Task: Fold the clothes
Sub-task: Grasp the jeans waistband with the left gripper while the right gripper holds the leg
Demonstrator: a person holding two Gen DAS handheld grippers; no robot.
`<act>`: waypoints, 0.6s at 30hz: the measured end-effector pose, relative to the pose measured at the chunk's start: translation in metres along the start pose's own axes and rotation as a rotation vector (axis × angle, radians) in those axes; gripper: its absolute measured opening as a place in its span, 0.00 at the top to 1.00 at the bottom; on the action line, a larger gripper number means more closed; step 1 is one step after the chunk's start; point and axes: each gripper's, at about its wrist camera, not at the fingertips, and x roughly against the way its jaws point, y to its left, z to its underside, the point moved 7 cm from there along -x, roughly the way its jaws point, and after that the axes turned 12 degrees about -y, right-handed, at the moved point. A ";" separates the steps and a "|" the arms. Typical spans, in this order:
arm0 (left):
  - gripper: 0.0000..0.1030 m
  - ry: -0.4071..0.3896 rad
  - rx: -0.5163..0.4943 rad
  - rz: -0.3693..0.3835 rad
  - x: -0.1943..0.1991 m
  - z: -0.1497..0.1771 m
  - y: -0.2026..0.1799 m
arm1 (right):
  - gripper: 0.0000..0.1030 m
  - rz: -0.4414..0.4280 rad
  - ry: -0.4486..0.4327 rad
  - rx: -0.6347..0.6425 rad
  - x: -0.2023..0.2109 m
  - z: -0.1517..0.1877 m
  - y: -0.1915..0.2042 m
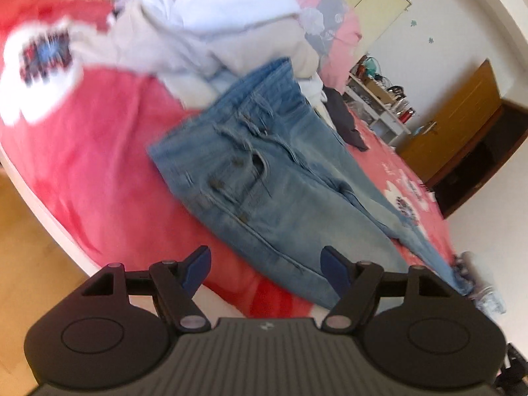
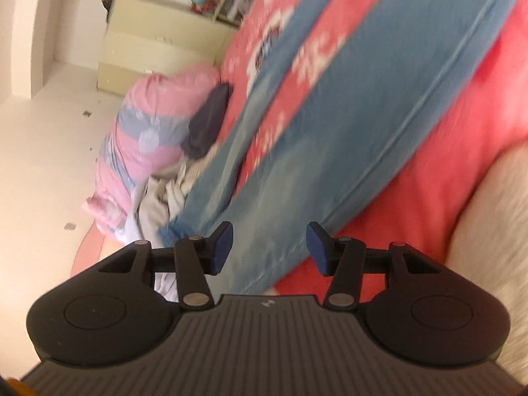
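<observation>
Two tools are in my hands, and neither grips anything: my left tool [image 1: 265,269] stands wide with only air between its blue pads, and my right tool [image 2: 268,249] is about half spread, its pads not pressing on any cloth. From the left wrist view, the jeans [image 1: 264,171] lie flat on the red bedspread [image 1: 99,151], waistband toward 12 o'clock and the two legs running down toward 5 o'clock, where the hems reach the bed's near edge. At 11 o'clock from the waistband sits a heap of white and grey clothes [image 1: 198,33], touching the denim; a pink and grey quilt [image 1: 333,23] lies behind it at 1 o'clock, and a dark garment [image 1: 346,118] rests just beside the jeans at 2 o'clock. Open bedspread stretches at 9 o'clock of the jeans, giving free room on that side up to the white bed edge [image 1: 49,217], past which I see wooden floor [image 1: 29,264]. From the right wrist view, rolled and blurred, the jeans [image 2: 330,125] fill the middle with a strip of red between the legs, and the nearer leg passes just ahead of the pads. Bare red bedspread [image 2: 445,151] lies at 3 o'clock, bordered by a cream edge [image 2: 495,231] at 4 o'clock.
</observation>
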 end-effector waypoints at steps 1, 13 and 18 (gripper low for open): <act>0.28 0.007 0.026 0.022 -0.006 0.002 0.001 | 0.53 -0.006 0.012 -0.002 0.001 0.007 0.003; 0.35 -0.040 0.225 0.136 -0.054 0.000 0.006 | 0.48 0.015 -0.042 0.017 0.018 0.013 0.009; 0.47 -0.051 0.266 0.150 -0.057 -0.010 0.008 | 0.48 0.051 -0.051 0.009 0.010 0.013 -0.004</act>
